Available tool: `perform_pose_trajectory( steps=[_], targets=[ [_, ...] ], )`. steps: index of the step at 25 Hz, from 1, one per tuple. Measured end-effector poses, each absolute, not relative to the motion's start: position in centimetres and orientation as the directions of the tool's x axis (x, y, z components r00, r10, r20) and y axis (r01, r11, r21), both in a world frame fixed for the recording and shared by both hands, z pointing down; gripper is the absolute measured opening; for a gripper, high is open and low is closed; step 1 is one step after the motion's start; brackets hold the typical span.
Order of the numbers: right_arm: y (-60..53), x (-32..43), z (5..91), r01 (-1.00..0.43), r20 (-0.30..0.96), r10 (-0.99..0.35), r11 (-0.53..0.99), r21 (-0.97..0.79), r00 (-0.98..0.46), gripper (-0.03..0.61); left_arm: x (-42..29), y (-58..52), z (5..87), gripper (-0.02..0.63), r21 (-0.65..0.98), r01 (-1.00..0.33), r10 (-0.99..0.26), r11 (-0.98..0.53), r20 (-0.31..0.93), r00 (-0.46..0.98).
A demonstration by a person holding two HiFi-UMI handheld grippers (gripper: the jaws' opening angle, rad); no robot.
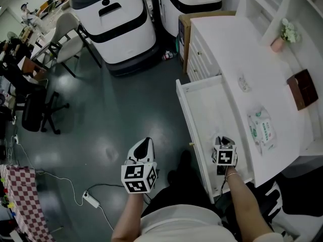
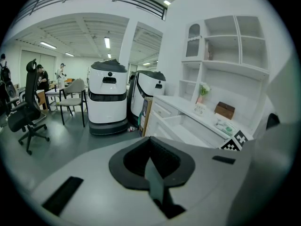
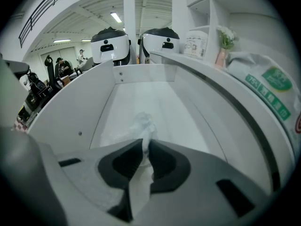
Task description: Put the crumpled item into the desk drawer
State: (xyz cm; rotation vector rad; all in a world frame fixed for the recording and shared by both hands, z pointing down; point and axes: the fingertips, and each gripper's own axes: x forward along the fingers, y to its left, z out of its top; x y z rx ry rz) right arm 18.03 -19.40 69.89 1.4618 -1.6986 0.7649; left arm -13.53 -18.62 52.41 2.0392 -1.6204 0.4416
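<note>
The white desk drawer (image 1: 187, 104) stands pulled out from the desk (image 1: 232, 44). My right gripper (image 1: 222, 140) is down inside the drawer's near end, shut on a crumpled white tissue (image 3: 142, 125). In the right gripper view the tissue is pinched between the jaws of that gripper (image 3: 145, 148) and bulges out in front of them, just above the drawer floor (image 3: 141, 95). My left gripper (image 1: 145, 143) hangs over the dark floor left of the drawer. In the left gripper view this gripper (image 2: 149, 147) is shut with nothing in it.
On the desk top lie a pack of wet wipes (image 1: 261, 129), a brown box (image 1: 303, 88), a small clear wrapper (image 1: 244, 83) and a potted flower (image 1: 285, 34). Two large white machines (image 1: 118, 21) stand behind the desk. Office chairs (image 1: 31, 105) and a power strip (image 1: 91, 199) are at left.
</note>
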Motion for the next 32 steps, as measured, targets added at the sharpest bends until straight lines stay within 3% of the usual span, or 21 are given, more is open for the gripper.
perform_pose_trajectory(
  steps=[18,32],
  targets=[
    [-19.4,18.3,70.4,-0.989,0.846,-0.532,0.129,0.073,-0.007,0.052,-14.1,-17.8,52.8,-0.008,0.185,-0.968,-0.803,-0.167,0.544,0.243],
    [-19.8,19.8,67.8,-0.996,0.789,-0.614,0.056,0.068,0.019,0.075,-13.7,-17.3,52.4,-0.006,0.185,-0.964,-0.801,-0.189,0.538,0.261]
  ],
)
